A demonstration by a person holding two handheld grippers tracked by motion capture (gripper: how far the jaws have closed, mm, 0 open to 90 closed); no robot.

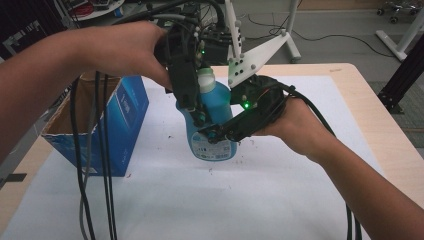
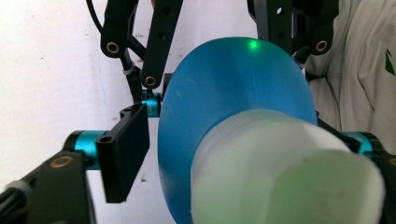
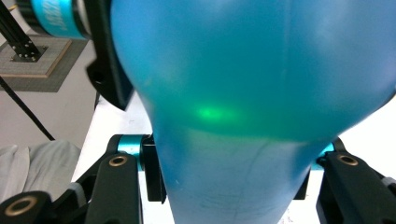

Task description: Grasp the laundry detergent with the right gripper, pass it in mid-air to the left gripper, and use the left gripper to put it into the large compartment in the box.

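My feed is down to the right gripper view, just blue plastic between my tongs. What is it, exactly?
Observer: A blue plastic bottle with a pale cap. The right tongs clamp its lower body, at the label.
Operator: Where are the left tongs?
Observer: The left tongs reach in from above and straddle the bottle's shoulder, below the cap. In the left gripper view one pad shows a sliver of gap.
Operator: Anything nearby?
Observer: An open blue cardboard box stands to the bottle's left on the white sheet.
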